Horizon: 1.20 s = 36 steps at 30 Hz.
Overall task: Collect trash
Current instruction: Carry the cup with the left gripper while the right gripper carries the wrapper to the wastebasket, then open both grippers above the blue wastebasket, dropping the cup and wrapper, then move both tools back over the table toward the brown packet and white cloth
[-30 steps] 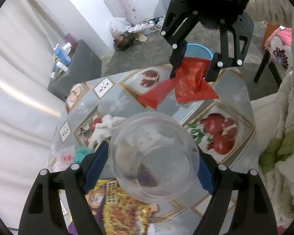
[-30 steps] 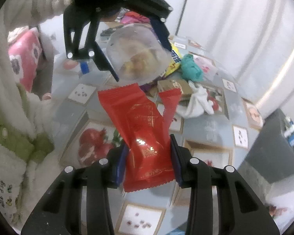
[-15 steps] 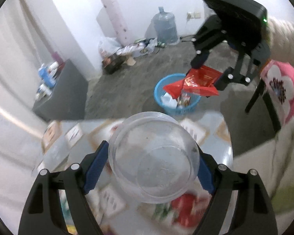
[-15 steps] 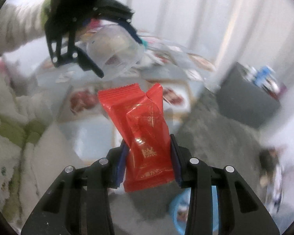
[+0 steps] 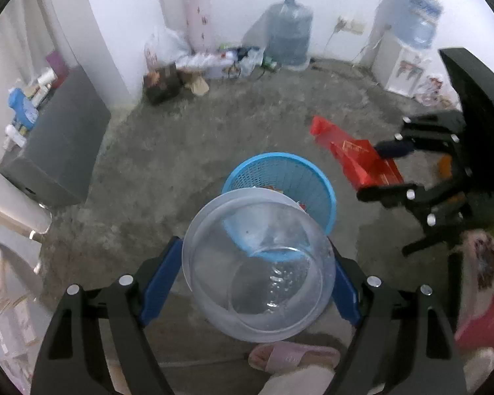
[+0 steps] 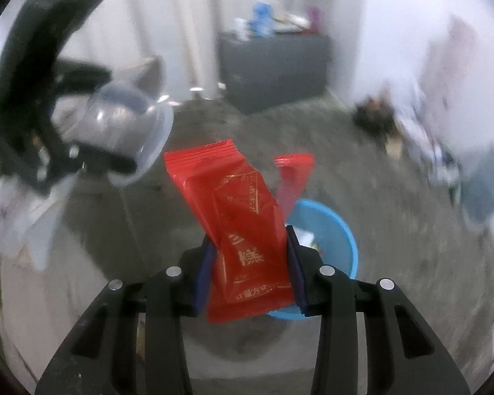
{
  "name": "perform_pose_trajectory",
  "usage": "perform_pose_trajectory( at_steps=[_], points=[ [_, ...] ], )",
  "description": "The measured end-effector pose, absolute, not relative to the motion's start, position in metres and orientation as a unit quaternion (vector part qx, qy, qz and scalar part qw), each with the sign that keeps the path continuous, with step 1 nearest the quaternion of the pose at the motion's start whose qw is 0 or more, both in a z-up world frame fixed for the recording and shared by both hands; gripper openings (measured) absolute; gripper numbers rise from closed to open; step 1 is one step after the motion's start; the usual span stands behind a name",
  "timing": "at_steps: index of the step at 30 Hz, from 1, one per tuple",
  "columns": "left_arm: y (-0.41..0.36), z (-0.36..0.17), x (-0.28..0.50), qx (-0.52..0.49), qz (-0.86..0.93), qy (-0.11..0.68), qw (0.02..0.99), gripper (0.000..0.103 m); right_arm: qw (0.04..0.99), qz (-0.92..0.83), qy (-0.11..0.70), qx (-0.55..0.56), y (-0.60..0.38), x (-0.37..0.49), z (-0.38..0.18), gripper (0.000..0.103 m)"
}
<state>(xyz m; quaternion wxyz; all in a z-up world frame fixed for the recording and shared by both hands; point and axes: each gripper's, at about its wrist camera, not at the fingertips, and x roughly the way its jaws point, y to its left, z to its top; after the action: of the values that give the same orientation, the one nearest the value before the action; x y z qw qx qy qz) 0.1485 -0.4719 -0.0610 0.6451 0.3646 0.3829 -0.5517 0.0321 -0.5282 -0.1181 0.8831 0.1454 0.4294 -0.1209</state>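
Note:
My left gripper [image 5: 257, 263] is shut on a clear plastic cup [image 5: 258, 266], held in the air in front of a blue mesh trash basket [image 5: 281, 181] on the grey floor. My right gripper [image 6: 248, 253] is shut on a red snack wrapper [image 6: 240, 227], held above the basket [image 6: 332, 230], which holds some trash. The right gripper [image 5: 385, 171] with the wrapper [image 5: 352, 154] shows to the right of the basket in the left wrist view. The left gripper with the cup [image 6: 128, 131] shows at upper left in the right wrist view.
A dark grey cabinet [image 5: 56, 144] with bottles stands at left. Water jugs [image 5: 289, 36], a dispenser [image 5: 401, 62] and floor clutter [image 5: 194, 72] line the far wall. A pink slipper [image 5: 293, 357] is at bottom. A table edge [image 6: 49, 296] is at lower left in the right wrist view.
Both grippers have swung away from the table toward the floor and the blue basket, each still holding its item. The basket is now closer and below both.

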Motion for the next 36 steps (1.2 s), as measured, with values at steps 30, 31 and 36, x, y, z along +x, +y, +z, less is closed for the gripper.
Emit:
perform_pose_trajectory(
  at_steps=[30, 31, 36],
  points=[
    [-0.530, -0.128, 0.157, 0.295, -0.541, 0.421, 0.666, 0.090, 0.836, -0.214, 0.403, 0.304, -0.593, 0.015, -0.199, 0.064],
    [-0.525, -0.125, 0.157, 0.288, -0.541, 0.423, 0.668, 0.090, 0.838, -0.212, 0.402, 0.303, -0.590, 0.012, -0.196, 0.064],
    [-0.492, -0.099, 0.165, 0.244, -0.532, 0.417, 0.695, 0.090, 0.846, -0.201, 0.409, 0.277, -0.570, 0.000, -0.182, 0.064]
  ],
)
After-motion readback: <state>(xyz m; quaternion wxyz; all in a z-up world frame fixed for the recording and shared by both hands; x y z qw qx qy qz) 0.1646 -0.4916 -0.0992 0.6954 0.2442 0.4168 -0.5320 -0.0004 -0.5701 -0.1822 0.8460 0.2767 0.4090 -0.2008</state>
